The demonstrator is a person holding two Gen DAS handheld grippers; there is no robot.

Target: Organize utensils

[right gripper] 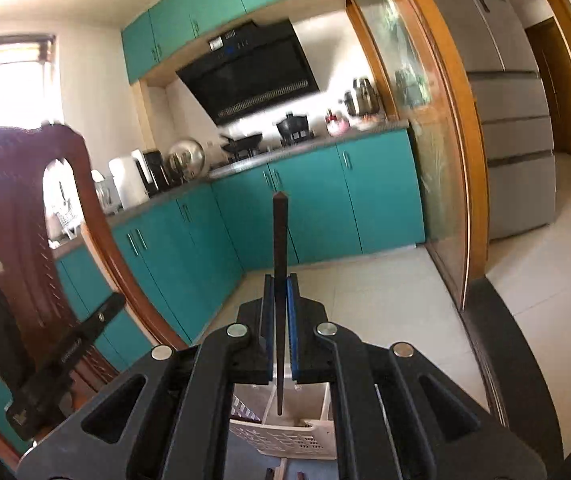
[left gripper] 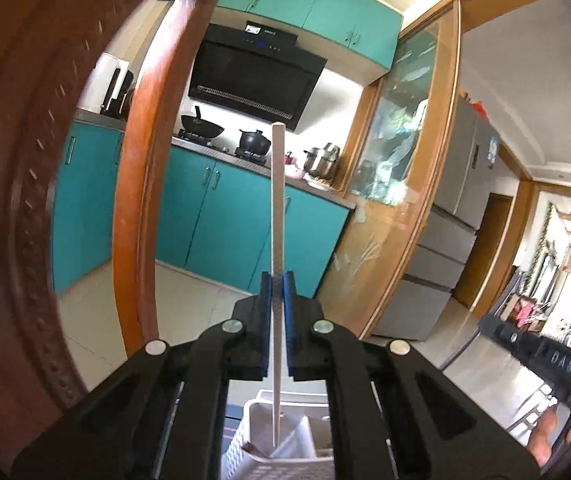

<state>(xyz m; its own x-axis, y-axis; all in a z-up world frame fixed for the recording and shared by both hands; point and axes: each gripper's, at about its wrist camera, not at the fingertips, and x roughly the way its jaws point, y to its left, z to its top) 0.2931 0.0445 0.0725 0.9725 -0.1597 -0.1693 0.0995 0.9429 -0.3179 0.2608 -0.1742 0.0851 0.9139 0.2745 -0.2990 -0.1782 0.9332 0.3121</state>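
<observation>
My left gripper (left gripper: 278, 280) is shut on a white chopstick (left gripper: 277, 208), which stands almost upright between the blue pads; its lower end hangs over a white slotted utensil basket (left gripper: 257, 408) below the jaws. My right gripper (right gripper: 281, 280) is shut on a dark brown chopstick (right gripper: 280, 240), also upright, its lower tip above the white basket (right gripper: 285, 436). In the left wrist view the other gripper (left gripper: 541, 354) shows at the right edge with a hand under it. In the right wrist view the other gripper (right gripper: 65, 356) appears at the lower left.
A carved wooden chair back (left gripper: 25, 160) curves close on the left, also visible in the right wrist view (right gripper: 17, 208). Behind are teal kitchen cabinets (left gripper: 221, 216), a stove with pots (left gripper: 253, 142), a range hood (right gripper: 249, 76), a glass sliding door (right gripper: 425, 160) and a grey fridge (right gripper: 513, 120).
</observation>
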